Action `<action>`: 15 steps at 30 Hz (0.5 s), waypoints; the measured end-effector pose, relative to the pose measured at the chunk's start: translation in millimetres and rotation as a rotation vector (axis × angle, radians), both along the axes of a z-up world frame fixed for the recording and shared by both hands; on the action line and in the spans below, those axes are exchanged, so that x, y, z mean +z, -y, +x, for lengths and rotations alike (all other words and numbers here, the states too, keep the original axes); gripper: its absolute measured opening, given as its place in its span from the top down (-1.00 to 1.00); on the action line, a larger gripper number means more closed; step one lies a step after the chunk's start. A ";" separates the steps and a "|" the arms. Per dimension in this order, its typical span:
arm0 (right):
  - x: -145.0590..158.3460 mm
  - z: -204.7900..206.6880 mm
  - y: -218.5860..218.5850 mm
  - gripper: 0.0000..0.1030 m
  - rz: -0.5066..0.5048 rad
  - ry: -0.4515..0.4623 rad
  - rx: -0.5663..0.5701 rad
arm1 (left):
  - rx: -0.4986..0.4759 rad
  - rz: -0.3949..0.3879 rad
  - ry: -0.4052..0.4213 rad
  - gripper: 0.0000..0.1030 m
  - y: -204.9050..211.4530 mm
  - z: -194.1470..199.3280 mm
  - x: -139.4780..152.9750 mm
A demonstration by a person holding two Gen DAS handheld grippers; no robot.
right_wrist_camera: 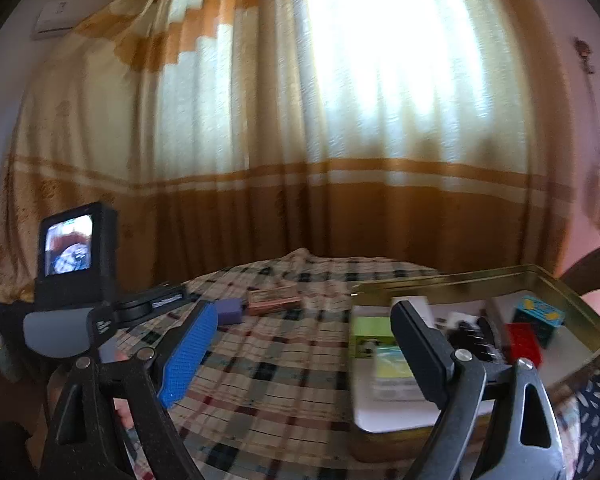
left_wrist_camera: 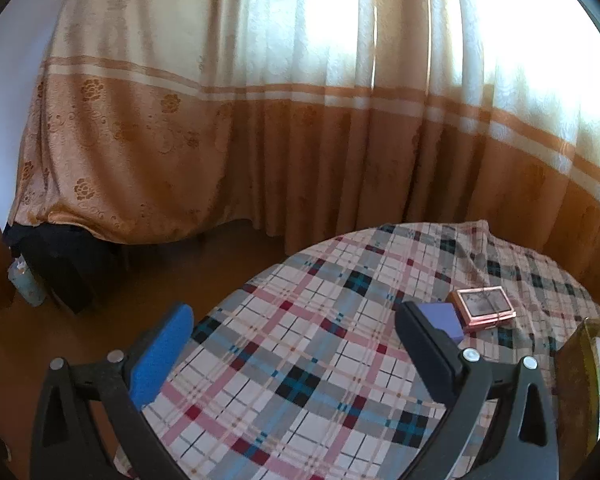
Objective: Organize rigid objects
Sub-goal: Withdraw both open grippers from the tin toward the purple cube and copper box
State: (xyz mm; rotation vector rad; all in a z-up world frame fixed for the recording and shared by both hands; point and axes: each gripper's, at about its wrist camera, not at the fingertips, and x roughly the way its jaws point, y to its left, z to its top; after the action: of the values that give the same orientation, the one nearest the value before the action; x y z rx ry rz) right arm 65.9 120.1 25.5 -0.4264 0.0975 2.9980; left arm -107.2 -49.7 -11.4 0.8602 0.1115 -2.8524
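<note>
Left gripper [left_wrist_camera: 296, 350]: jaws spread wide, nothing between them, only the plaid tablecloth [left_wrist_camera: 300, 380] below. Right gripper [right_wrist_camera: 300, 344]: jaws spread wide and empty, above the same cloth, with the gold tin [right_wrist_camera: 580, 308] just beside its right finger.

Items on the table:
- Purple block [left_wrist_camera: 444, 318], lying on the cloth beyond the left gripper's right finger, partly hidden by that finger in the left wrist view.
- Pink flat box [left_wrist_camera: 485, 306], just beside the purple block on its far side; whether the two touch cannot be told.
- Gold tin, open, at the right edge of the table. It holds a green box [right_wrist_camera: 370, 330], a red block [right_wrist_camera: 522, 342], a blue box [right_wrist_camera: 540, 314], a white card and a dark object too blurred to identify.

Surroundings: an orange and cream curtain [left_wrist_camera: 260, 120] hangs behind the table. In the right wrist view, the left gripper's body and its small lit screen [right_wrist_camera: 69, 246] stand at the table's left edge, near the purple block.
</note>
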 end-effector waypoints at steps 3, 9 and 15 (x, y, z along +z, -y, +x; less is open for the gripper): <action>-2.5 -17.9 7.1 -0.75 -0.023 0.036 0.019 | 0.030 0.005 0.026 -0.99 6.2 -6.5 -2.6; -5.2 -67.2 14.2 -0.75 -0.053 0.102 0.035 | 0.132 0.125 0.079 -0.99 35.3 -8.5 -12.6; -15.7 -137.7 14.4 -0.75 -0.119 0.225 0.037 | 0.101 0.084 0.026 -0.99 24.5 0.6 -6.9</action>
State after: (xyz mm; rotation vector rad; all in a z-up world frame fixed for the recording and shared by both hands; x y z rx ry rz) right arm -71.8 105.7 9.8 -0.7819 0.2519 2.9646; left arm -106.6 -74.2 -18.4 0.8815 0.2657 -2.7588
